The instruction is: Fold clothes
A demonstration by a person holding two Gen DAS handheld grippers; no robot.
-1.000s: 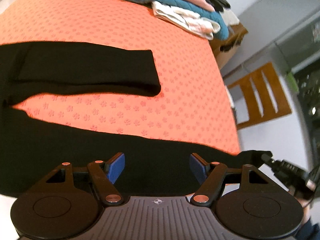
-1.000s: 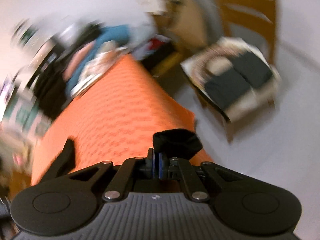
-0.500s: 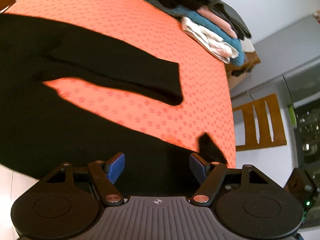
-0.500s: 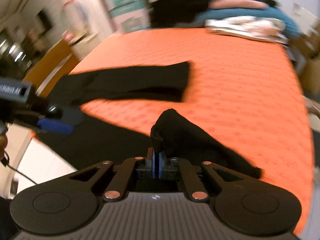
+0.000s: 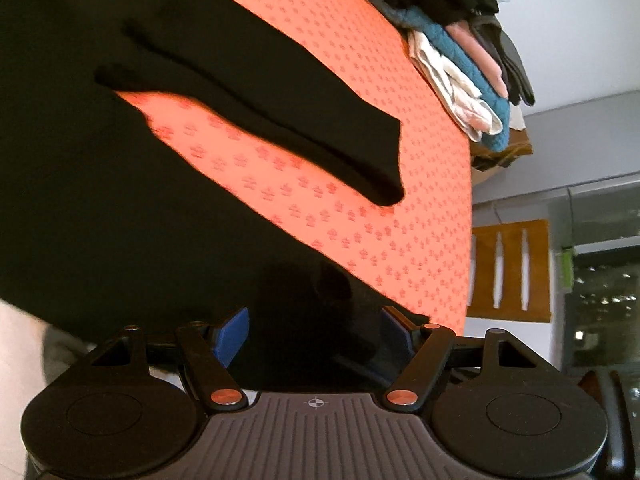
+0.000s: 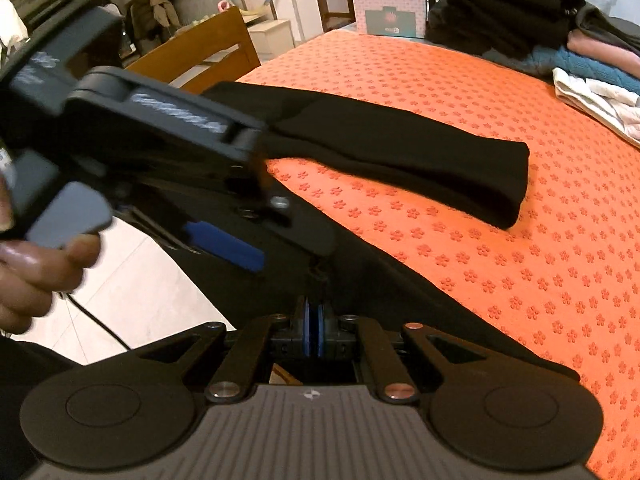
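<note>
While the right gripper point(image 6: 313, 320) pinches the black garment point(image 6: 400, 148), the left gripper point(image 5: 314, 330) gapes wide.

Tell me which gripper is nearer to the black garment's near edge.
Right. The right gripper is shut on the black garment at its near edge. The left gripper hangs open just above that edge, pads clear of the cloth.

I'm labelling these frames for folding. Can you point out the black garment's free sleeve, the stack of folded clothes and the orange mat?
free sleeve point(image 6: 460, 168), right wrist view, near its cuff.
stack of folded clothes point(image 5: 476, 80), left wrist view, teal layer.
orange mat point(image 6: 520, 280), right wrist view, bare patterned area.
</note>
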